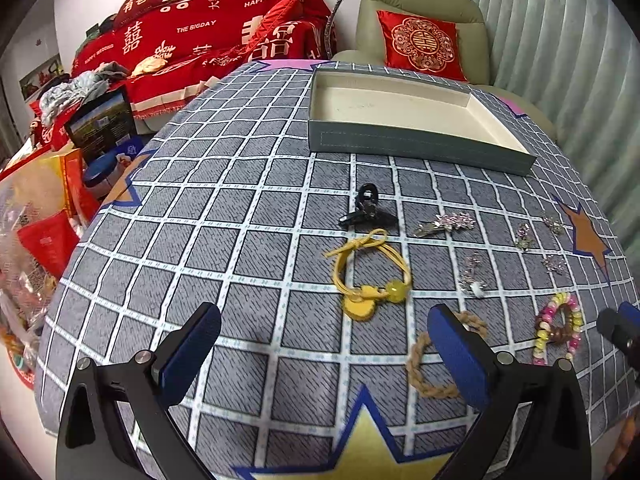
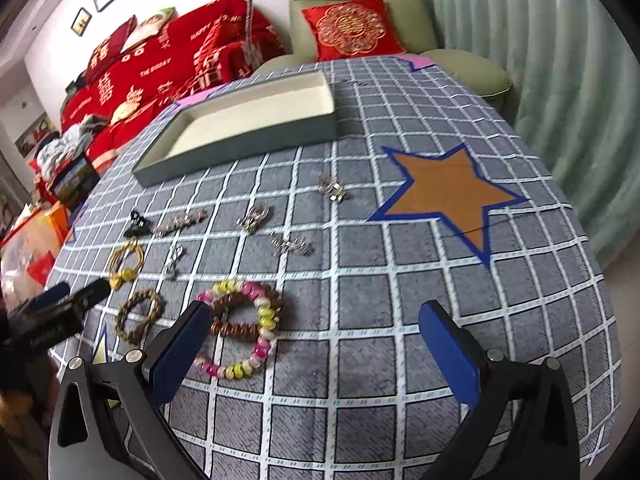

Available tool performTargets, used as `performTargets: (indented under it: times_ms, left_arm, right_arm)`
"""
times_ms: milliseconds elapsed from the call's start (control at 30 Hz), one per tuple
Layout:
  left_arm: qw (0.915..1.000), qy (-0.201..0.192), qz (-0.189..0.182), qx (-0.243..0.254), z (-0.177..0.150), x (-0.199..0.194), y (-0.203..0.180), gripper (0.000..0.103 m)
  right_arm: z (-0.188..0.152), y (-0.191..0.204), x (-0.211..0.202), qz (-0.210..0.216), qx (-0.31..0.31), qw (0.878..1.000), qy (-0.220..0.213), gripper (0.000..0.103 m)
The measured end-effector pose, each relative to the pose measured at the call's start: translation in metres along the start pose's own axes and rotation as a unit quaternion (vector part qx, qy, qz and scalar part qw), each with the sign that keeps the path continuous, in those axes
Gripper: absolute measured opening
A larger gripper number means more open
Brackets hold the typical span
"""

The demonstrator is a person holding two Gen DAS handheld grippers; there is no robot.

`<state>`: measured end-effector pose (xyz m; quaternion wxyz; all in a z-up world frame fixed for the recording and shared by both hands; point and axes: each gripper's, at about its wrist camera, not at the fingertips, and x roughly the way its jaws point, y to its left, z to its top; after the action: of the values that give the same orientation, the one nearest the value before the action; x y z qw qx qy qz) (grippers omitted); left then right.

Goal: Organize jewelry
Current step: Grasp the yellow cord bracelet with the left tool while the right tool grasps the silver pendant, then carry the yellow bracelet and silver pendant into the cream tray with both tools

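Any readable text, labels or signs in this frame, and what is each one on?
"THE BIGDAY": red sofa throw.
"HAPPY WED...", cut off by a fold: same throw.
Large white Chinese characters on it: legible print, not transcribed here.
Gold emblem on the red cushion: decorative.
Dark box beside the sofa: print too small.

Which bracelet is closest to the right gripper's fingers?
The pink and yellow bead bracelet, which has a brown bead ring lying inside it. It lies right beside a finger of the right gripper. The braided tan bracelet lies farther left.
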<state>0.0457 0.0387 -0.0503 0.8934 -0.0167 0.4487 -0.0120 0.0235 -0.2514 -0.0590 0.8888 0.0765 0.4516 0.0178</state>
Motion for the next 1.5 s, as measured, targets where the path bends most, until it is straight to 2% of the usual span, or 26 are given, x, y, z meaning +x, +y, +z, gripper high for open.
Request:
performTargets:
  times_ms: [267,533,567,600,633,733,800,900,1033,1067,1100,1133,1167,1200,1233,1267,1300,1333,1500]
  left_arm:
    - [0.9997,0.000,-0.024,0.010,0.012,0.012,0.007,0.102]
    - [0.9987,0.002,-0.050,0.009,0.023,0.021,0.007,0.102]
    - [0.9987,0.005,-0.050,0.010,0.024,0.023,0.006,0.101]
    - [0.9986,0.007,-0.051,0.012,0.024,0.025,0.005,0.092]
    - [0.9984,0.013,-0.053,0.015,0.024,0.027,0.003,0.089]
    - [0.9979,0.018,-0.057,0.024,0.025,0.031,-0.001,0.089]
    - [0.9975,0.018,-0.060,0.034,0.026,0.032,-0.006,0.089]
    - [0.9969,0.025,-0.062,0.043,0.027,0.037,-0.009,0.087]
    - [0.9963,0.026,-0.058,0.058,0.026,0.039,-0.017,0.085]
    - [0.9961,0.026,-0.059,0.061,0.025,0.038,-0.019,0.084]
    - [0.9961,0.023,-0.056,0.064,0.025,0.038,-0.019,0.075]
    - [0.9959,0.021,-0.053,0.071,0.024,0.037,-0.022,0.070]
    - [0.9955,0.020,-0.054,0.075,0.023,0.036,-0.023,0.067]
    - [0.9952,0.018,-0.058,0.077,0.022,0.034,-0.023,0.054]
    - [0.9946,0.016,-0.064,0.080,0.022,0.032,-0.024,0.036]
    - [0.9943,0.016,-0.069,0.080,0.021,0.032,-0.024,0.030]
    - [0.9941,0.017,-0.074,0.078,0.021,0.031,-0.024,0.016]
    - [0.9937,0.019,-0.082,0.074,0.021,0.030,-0.023,0.011]
    - [0.9921,0.015,-0.113,0.051,0.022,0.016,-0.020,0.011]
  right_arm:
    - [0.000,0.001,0.012,0.006,-0.006,1.000,0.021,0.103]
    - [0.025,-0.014,0.016,-0.005,0.007,1.000,0.006,0.101]
    - [0.028,-0.015,0.018,-0.005,0.007,1.000,0.006,0.096]
    - [0.032,-0.015,0.022,-0.004,0.006,1.000,0.008,0.093]
    - [0.036,-0.016,0.027,-0.004,0.003,1.000,0.012,0.092]
    - [0.041,-0.013,0.041,-0.001,-0.013,1.000,0.022,0.086]
    - [0.044,-0.009,0.049,0.002,-0.026,0.999,0.027,0.078]
    - [0.046,0.000,0.059,0.009,-0.051,0.998,0.032,0.073]
    - [0.044,0.015,0.065,-0.023,-0.102,0.994,0.028,0.063]
    - [0.043,0.018,0.065,-0.029,-0.113,0.993,0.026,0.056]
    - [0.042,0.020,0.064,-0.025,-0.116,0.993,0.026,0.052]
    - [0.041,0.022,0.063,-0.025,-0.119,0.992,0.026,0.049]
    - [0.040,0.024,0.062,-0.025,-0.122,0.992,0.025,0.041]
    - [0.039,0.026,0.062,-0.023,-0.126,0.991,0.026,0.031]
    - [0.038,0.029,0.061,-0.020,-0.129,0.991,0.027,0.026]
    - [0.036,0.031,0.060,-0.020,-0.131,0.991,0.027,0.012]
    - [0.036,0.033,0.059,-0.017,-0.131,0.991,0.030,0.012]
    - [0.036,0.033,0.059,-0.018,-0.128,0.991,0.031,0.012]
    - [0.041,0.024,0.044,0.023,-0.090,0.995,0.029,0.012]
